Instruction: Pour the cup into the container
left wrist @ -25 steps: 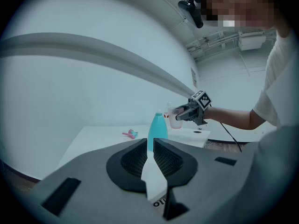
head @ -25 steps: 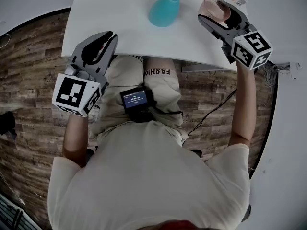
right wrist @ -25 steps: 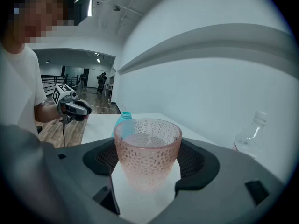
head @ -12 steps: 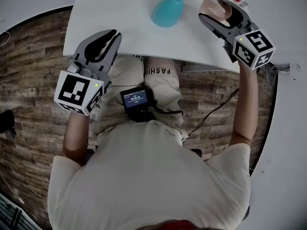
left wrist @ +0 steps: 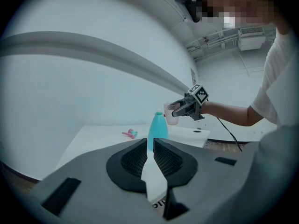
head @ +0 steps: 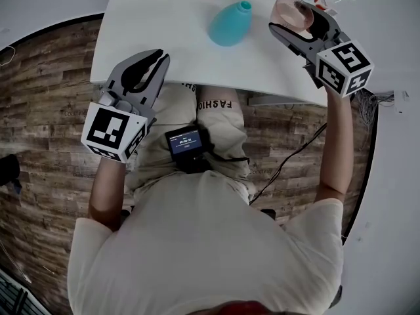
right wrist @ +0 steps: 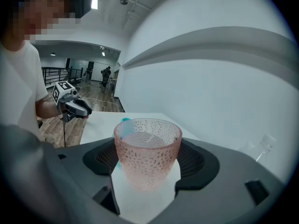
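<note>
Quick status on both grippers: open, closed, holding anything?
Left gripper: open by a narrow gap, holding nothing.
Right gripper: closed on the pink dimpled cup, which is upright.

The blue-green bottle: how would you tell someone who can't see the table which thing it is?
Find the white table in front of the person. The teal bottle stands alone near its middle, left of the pink cup in the right gripper. It is smooth, fat-bottomed and narrow-necked; the cup is pink, bumpy and wide-mouthed.
</note>
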A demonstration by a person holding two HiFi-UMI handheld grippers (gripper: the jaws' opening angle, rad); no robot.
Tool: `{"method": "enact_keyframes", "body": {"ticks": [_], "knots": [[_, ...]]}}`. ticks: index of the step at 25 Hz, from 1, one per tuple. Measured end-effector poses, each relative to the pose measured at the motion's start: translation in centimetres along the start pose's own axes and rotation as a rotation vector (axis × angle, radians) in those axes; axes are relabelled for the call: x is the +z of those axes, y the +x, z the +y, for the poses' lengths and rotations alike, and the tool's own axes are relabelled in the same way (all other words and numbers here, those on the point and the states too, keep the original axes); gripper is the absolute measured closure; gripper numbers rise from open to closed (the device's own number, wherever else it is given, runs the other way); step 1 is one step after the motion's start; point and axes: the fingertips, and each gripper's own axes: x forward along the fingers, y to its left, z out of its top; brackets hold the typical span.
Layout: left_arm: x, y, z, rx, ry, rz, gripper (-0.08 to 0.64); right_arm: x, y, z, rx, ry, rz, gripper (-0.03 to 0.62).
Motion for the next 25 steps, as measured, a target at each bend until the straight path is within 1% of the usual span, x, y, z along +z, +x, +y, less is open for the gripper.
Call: {"method": "enact_keyframes", "body": {"ticks": [8,19,25], "knots": [[0.0,0.1,-0.3,-0.004,0.0,0.002,0.508,0.4,0.6,0.2,0.004,-0.05,0.032,0.222],[-0.2,0.2,-0.8,-0.01,-0.006,0.007,0.509,0.7,1.3,0.3,-0.013,-0.146,0.092,0.221],[-0.4,0.2,-0.8,-0.009,-0.007,0.011,0.508,0.5,1.8,0.3,-0.022,-0.181,0.115,0.222]]}}
